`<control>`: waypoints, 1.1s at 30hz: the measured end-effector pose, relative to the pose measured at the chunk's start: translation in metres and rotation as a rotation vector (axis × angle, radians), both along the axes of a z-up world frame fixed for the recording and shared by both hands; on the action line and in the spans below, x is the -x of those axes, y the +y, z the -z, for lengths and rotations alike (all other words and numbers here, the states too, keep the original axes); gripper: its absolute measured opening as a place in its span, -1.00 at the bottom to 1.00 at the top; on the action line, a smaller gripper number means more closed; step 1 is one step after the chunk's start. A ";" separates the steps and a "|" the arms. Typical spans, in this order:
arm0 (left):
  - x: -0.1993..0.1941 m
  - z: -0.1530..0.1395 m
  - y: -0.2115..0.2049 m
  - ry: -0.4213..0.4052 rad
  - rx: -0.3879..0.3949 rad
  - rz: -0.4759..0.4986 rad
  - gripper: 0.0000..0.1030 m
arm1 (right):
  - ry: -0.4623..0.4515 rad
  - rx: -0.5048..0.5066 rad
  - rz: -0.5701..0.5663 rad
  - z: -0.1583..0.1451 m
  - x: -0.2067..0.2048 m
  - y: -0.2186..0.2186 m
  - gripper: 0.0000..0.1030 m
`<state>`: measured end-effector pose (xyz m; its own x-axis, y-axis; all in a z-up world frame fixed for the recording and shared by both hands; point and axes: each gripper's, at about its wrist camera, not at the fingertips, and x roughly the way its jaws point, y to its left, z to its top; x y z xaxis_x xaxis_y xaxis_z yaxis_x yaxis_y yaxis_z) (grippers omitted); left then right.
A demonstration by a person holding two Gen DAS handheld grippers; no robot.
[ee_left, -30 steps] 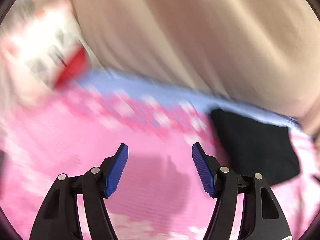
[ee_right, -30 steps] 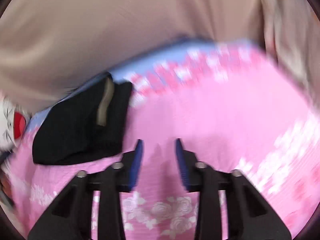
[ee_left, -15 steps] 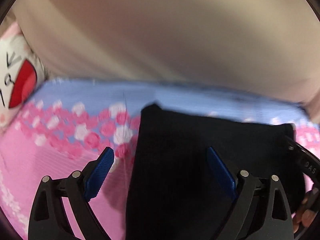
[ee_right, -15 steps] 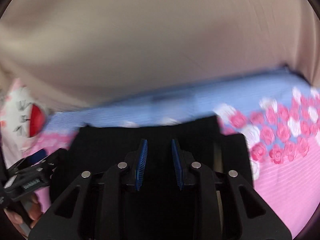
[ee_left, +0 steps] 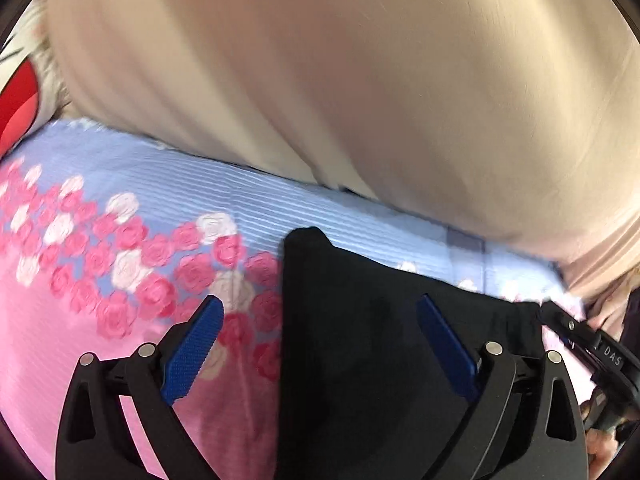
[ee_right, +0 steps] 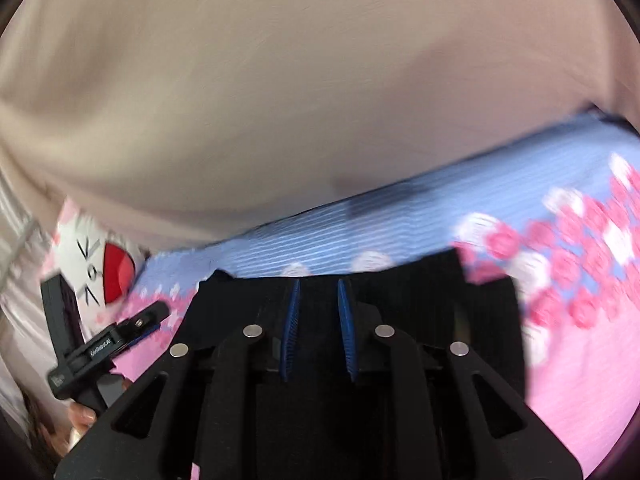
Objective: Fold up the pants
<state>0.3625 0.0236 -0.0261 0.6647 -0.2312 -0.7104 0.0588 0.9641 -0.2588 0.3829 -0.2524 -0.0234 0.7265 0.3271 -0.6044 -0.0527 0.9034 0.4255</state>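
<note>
The black pants (ee_left: 360, 344) lie folded in a compact rectangle on a pink and blue rose-print bedsheet (ee_left: 80, 320). My left gripper (ee_left: 320, 320) is wide open, straddling the pants' left edge: its left finger is over the sheet, its right finger over the black cloth. My right gripper (ee_right: 318, 308) hovers over the middle of the pants (ee_right: 420, 300), its blue pads a narrow gap apart with nothing seen between them. The other gripper shows at the left of the right wrist view (ee_right: 100, 348) and at the right edge of the left wrist view (ee_left: 592, 352).
A beige curtain or wall of cloth (ee_left: 360, 80) rises right behind the bed's far edge. A white pillow with a red and black print (ee_right: 100, 264) lies at the left, also in the left wrist view (ee_left: 16, 100).
Both grippers swung from the pink sheet to over the folded pants. The left gripper opened wider; the right gripper's narrow gap stayed about the same.
</note>
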 end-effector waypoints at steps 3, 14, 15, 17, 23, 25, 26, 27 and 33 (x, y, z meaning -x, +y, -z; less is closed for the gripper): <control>-0.033 0.025 -0.018 0.097 -0.089 -0.012 0.90 | 0.098 0.009 0.027 0.042 -0.034 -0.006 -0.91; 0.056 -0.033 0.035 -0.060 -0.041 -0.108 0.87 | -0.091 0.181 0.143 -0.032 0.097 -0.036 -0.81; 0.076 -0.040 0.032 -0.091 -0.118 -0.108 0.87 | -0.099 0.206 0.141 -0.036 0.110 -0.034 -0.76; 0.105 -0.047 0.026 -0.124 -0.262 -0.096 0.87 | -0.114 0.255 0.118 -0.037 0.141 -0.022 -0.71; 0.145 -0.017 -0.024 -0.146 -0.444 0.020 0.88 | -0.007 0.401 0.036 0.012 0.136 0.017 -0.75; 0.137 0.003 -0.036 -0.097 -0.464 0.034 0.89 | 0.014 0.407 0.064 0.031 0.125 0.005 -0.96; 0.131 0.014 -0.038 -0.064 -0.473 0.038 0.89 | 0.002 0.361 0.069 0.032 0.127 -0.004 -1.00; 0.125 0.024 -0.040 -0.023 -0.492 0.037 0.90 | 0.016 0.279 0.070 0.032 0.127 -0.015 -1.00; 0.115 0.032 -0.027 0.024 -0.433 0.017 0.90 | 0.035 0.265 0.055 0.026 0.134 -0.012 -0.95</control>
<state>0.2470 -0.0029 -0.0577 0.6453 0.0810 -0.7596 0.0745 0.9830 0.1681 0.2489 -0.2647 -0.0492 0.7160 0.1149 -0.6886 0.0096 0.9846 0.1743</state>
